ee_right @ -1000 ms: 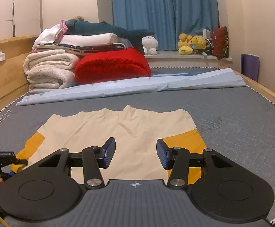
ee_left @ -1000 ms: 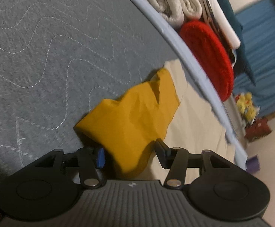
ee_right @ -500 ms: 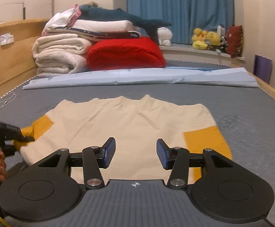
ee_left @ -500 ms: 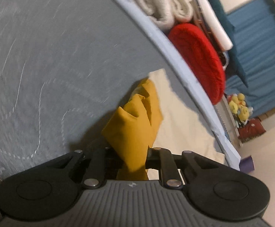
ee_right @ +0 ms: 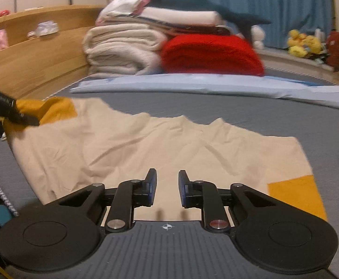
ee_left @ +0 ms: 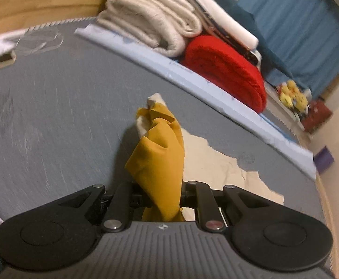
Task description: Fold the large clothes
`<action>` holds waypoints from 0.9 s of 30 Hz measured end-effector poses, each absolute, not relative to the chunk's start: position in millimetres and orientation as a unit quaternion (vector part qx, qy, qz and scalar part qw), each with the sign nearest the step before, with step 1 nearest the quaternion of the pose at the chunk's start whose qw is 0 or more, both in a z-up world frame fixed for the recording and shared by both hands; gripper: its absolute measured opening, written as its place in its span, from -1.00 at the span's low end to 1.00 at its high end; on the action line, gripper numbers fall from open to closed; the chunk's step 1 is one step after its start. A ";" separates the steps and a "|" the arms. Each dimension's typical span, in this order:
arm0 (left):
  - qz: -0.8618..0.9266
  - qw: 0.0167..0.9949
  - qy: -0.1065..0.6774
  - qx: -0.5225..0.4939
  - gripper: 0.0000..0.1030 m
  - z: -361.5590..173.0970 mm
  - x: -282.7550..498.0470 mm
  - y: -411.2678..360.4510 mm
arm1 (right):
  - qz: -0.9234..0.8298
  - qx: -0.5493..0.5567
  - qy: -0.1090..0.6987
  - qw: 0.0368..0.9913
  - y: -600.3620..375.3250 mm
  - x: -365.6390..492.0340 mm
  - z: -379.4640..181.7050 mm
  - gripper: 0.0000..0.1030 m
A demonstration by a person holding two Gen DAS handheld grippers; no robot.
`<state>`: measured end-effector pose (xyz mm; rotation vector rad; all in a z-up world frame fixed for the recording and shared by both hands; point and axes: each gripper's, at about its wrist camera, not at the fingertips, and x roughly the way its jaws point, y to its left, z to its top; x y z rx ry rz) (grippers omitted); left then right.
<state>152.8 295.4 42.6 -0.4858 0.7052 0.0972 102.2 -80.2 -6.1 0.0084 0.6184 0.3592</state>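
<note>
Left gripper (ee_left: 161,200) clamped on the mustard sleeve (ee_left: 157,160) of the cream shirt (ee_right: 146,144), bunched cloth lifted off the grey quilted mattress (ee_left: 53,116). Right gripper (ee_right: 167,186) hovers over the shirt's near hem; its jaws have just been closing, a narrow gap left, nothing between them. Fabric soft, creased, flat elsewhere.

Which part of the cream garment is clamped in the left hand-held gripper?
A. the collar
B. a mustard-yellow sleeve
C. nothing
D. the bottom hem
B: the left hand-held gripper is shut on the bunched mustard-yellow sleeve, lifted off the grey mattress.
</note>
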 end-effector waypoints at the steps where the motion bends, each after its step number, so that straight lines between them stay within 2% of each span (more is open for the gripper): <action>1: 0.044 0.914 0.336 -0.224 -0.67 41.3 149.7 297.4 | 0.184 0.004 0.312 0.932 -69.8 104.8 -10.3 -0.72; 3: 0.040 0.919 0.330 -0.213 -0.66 29.8 143.0 300.0 | 0.194 0.003 0.351 0.916 -50.3 114.3 -27.1 -0.73; 6: 0.047 0.904 0.345 -0.246 -0.67 19.1 145.2 299.8 | 0.186 -0.027 0.453 0.871 -26.0 138.2 -72.1 -0.72; 11: 0.048 0.932 0.328 -0.144 -0.65 30.8 147.3 261.7 | 0.185 -0.019 0.475 0.860 -16.3 154.1 -83.1 -0.72; 13: 0.046 0.936 0.324 -0.131 -0.65 32.8 146.8 256.7 | 0.186 -0.021 0.465 0.865 -21.0 150.4 -76.5 -0.77; 20: 0.076 0.917 0.345 -0.186 -0.64 27.2 147.4 265.0 | 0.164 -0.050 0.345 0.923 -61.2 107.3 -23.7 -0.71; 27: 0.058 0.938 0.316 -0.132 -0.65 45.2 148.0 221.4 | 0.112 -0.050 0.280 0.952 -138.0 70.6 15.7 -0.71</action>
